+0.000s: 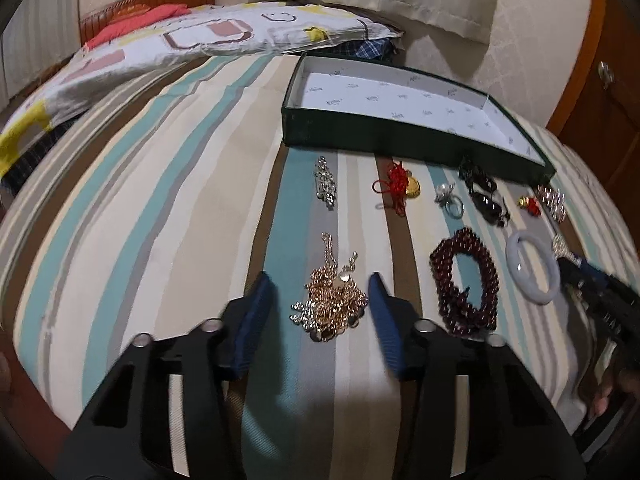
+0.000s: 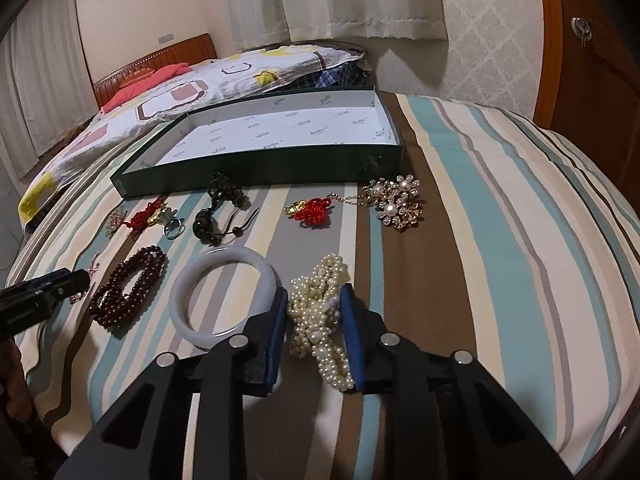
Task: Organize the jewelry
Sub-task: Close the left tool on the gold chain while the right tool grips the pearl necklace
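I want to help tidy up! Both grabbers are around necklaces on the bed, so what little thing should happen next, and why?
Probably lift the right gripper a little: its pads already squeeze the pearl necklace, and the green box lies empty just beyond. The left gripper should likely pinch tighter first, since gaps show beside the gold chain.

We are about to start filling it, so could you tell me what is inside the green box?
The green box shows only its white printed lining; no jewelry lies inside. Its near wall hides a thin strip of floor.
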{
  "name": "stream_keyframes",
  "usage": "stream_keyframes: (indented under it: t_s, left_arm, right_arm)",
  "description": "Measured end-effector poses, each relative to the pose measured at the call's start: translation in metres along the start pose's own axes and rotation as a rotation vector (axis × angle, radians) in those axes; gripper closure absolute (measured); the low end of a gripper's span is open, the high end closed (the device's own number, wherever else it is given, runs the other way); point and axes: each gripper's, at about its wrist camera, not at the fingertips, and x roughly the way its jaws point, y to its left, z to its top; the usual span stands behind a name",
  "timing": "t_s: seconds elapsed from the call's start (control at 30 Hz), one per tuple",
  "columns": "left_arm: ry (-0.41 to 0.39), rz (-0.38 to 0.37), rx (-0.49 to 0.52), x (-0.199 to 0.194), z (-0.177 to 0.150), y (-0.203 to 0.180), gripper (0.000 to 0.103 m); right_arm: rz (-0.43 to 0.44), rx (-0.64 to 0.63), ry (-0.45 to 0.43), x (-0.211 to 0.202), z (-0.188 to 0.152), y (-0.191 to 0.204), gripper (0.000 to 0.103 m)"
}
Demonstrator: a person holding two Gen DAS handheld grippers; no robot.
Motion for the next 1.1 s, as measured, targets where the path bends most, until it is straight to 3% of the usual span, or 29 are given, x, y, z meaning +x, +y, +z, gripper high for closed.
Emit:
stream_keyframes:
  t_s: [0.07, 0.27, 0.73, 1.1]
  left_arm:
    - [-0.003, -0.013, 0.014, -0.002, -0.003, -0.002, 0.072]
    - [-0.007, -0.054, 0.001, -0.002, -0.003, 0.002, 0.090]
    - [-0.090, -0.078, 0.002, -0.021, 0.005, 0.001, 0.093]
    - [-0.200, -0.106, 0.015, -0.049, 0.039, -0.008, 0.093]
  right_arm:
    - [0.003, 0.000, 0.002, 0.000, 0.000, 0.002, 0.078]
    - [0.009, 0.000, 0.005, -0.001, -0.002, 0.003, 0.081]
    - [0.017, 0.000, -0.028, -0.008, 0.003, 0.006, 0.083]
    - [0.033, -0.009, -0.113, -0.031, 0.029, 0.012, 0.083]
